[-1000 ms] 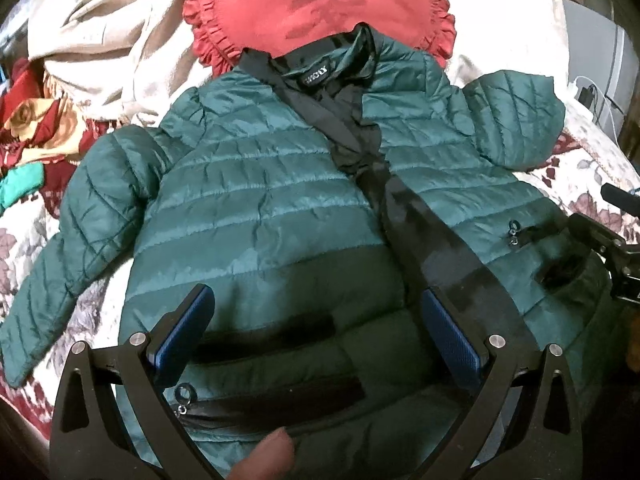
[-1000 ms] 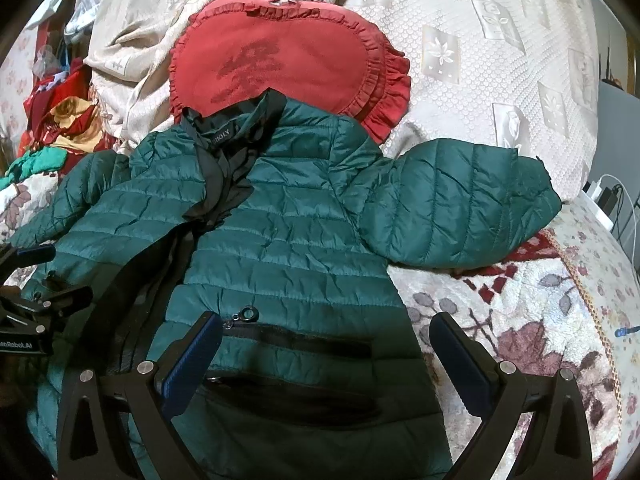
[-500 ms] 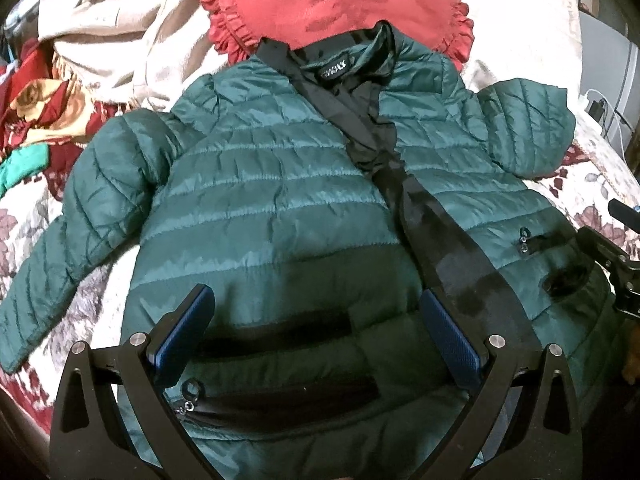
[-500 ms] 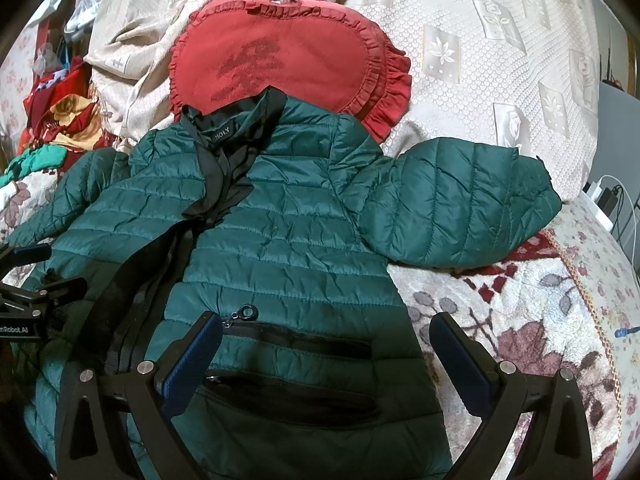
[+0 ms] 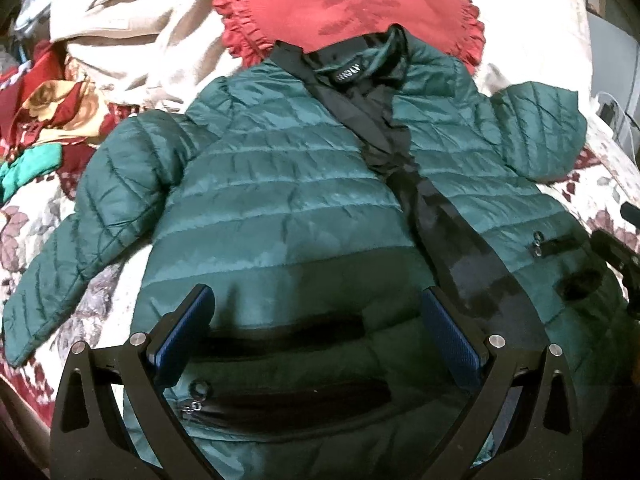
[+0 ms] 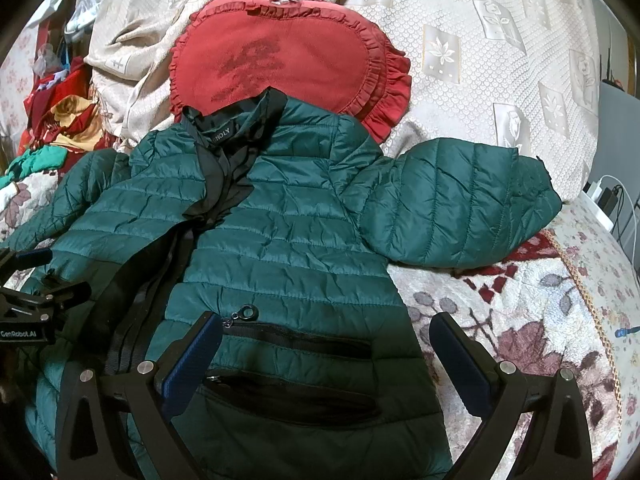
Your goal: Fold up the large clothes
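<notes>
Jacket, dark green quilted puffer with black zip placket (image 5: pixel 280 208), is lying face up and spread flat on the floral bedspread (image 5: pixel 24 232), collar toward 12 o'clock, resting against a red ruffled round cushion (image 5: pixel 344 4).

Left wrist view: left gripper (image 5: pixel 316 332) is hovering over the lower hem area at 6 o'clock, jaws standing wide apart, gripping nothing. One sleeve is stretching out toward 8 o'clock; the other is bunching at 2 o'clock. Black pocket zips are showing between the blue pads (image 5: pixel 182 332). Part of the other tool is peeking in at 3 o'clock.

Right wrist view: right gripper (image 6: pixel 324 356) is likewise hanging spread wide and empty above the hem, straddling the jacket's side edge, one finger over fabric, the other over bedspread. The short puffy sleeve (image 6: pixel 452 204) is lying out toward 2 o'clock. A cream embossed cover (image 6: pixel 480 40) is filling 12 to 2 o'clock.

Judgement: folding is not yet begun; garment is only laid out. Next move likely calls for pinching a sleeve or side edge and bringing it across the body.
</notes>
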